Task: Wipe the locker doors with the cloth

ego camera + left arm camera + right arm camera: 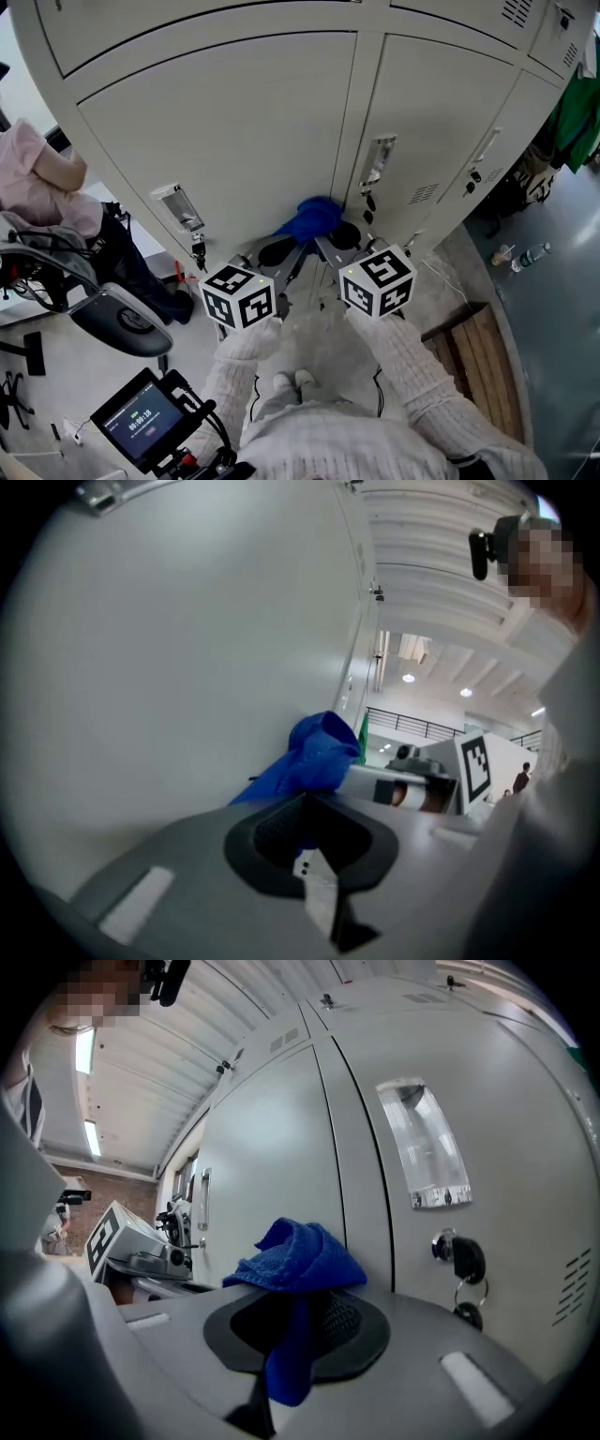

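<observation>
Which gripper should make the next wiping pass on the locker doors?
Right. The right gripper is shut on the blue cloth, bunched close to the locker door; the left gripper is shut with nothing between its jaws.

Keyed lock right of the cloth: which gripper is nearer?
Right. The right gripper, clamped on the cloth, sits left of the lock; the left gripper is farther left, beyond the cloth.

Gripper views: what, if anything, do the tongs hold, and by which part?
The right tongs pinch the blue cloth mid-fold, a tail hanging below the jaws. The left tongs appear shut on a white tag at its edge.
</observation>
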Action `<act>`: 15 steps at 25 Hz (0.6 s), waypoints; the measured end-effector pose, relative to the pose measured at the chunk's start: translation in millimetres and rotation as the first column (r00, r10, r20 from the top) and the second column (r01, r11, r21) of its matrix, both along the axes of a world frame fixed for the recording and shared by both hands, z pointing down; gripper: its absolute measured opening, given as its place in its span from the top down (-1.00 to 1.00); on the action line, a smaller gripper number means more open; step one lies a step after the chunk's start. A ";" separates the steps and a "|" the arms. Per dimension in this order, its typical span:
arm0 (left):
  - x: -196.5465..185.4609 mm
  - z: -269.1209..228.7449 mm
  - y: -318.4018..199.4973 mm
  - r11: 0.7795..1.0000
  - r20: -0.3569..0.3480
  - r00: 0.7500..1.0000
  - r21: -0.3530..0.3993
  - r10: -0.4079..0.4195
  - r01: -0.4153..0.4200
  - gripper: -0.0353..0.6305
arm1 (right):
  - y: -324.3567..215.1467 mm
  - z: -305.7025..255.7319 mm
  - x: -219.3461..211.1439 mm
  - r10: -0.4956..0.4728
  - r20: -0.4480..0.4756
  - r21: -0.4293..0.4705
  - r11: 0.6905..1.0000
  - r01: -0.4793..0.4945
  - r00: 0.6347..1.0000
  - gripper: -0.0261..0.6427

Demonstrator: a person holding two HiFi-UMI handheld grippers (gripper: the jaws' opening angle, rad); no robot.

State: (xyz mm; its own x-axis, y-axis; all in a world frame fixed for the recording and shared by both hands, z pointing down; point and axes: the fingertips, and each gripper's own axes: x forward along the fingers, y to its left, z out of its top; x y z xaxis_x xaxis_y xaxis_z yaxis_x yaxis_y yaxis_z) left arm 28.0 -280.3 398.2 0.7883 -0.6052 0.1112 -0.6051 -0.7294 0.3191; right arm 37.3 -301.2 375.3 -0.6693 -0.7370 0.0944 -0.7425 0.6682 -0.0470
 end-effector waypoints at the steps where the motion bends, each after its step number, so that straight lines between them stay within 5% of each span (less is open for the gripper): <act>1: -0.2 6.3 0.6 1.000 0.003 1.000 -0.015 -0.001 0.001 0.88 | 0.3 6.2 -0.5 -0.002 -0.006 -0.015 1.000 0.002 1.000 0.78; 15: 8.1 75.0 3.8 0.984 0.076 0.996 -0.175 0.042 -0.028 0.88 | 0.0 71.0 -4.5 -0.007 -0.061 -0.166 0.986 -0.004 0.998 0.78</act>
State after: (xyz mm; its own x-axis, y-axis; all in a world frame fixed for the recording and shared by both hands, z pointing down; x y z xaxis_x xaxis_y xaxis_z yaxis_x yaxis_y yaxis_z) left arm 36.0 -276.5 473.3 0.7930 -0.5435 0.2753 -0.6087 -0.6882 0.3949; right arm 32.8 -301.2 446.4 -0.6595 -0.7067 0.2562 -0.7463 0.6562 -0.1115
